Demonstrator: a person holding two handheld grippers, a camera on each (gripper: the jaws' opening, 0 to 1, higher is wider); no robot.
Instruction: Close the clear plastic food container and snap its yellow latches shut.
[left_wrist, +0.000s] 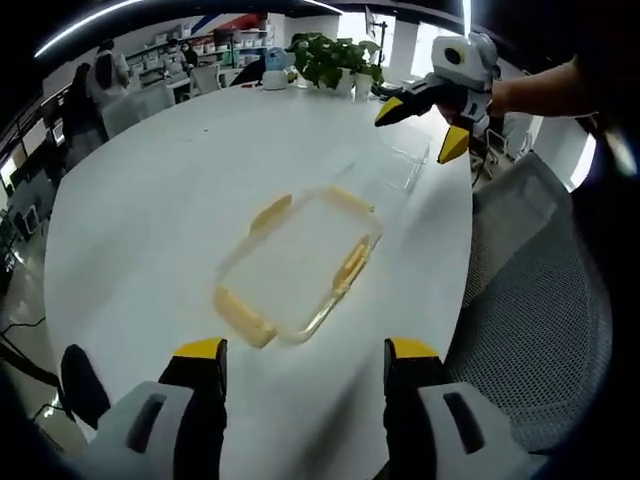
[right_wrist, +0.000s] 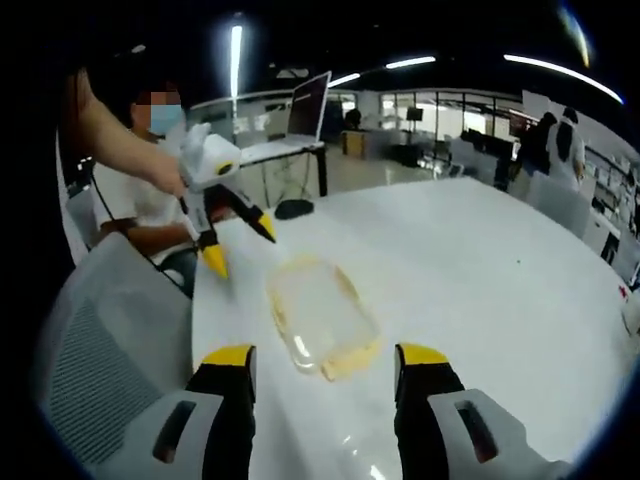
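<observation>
step: approach, lid looks seated, latches unsnapped | container (left_wrist: 300, 265) frame centre on worktop (left_wrist: 130, 200) | left gripper (left_wrist: 305, 350), right gripper (right_wrist: 325, 350) fingers spread, empty | next: press yellow latches (left_wrist: 245, 318)

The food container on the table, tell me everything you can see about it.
The clear plastic food container is a shallow rectangle with rounded corners and yellow latches along its sides. It lies flat on the white table, near the edge by a grey mesh chair. Whether its lid is fully seated cannot be told. Both grippers, the left gripper and right gripper, hang open above it, touching nothing.
</observation>
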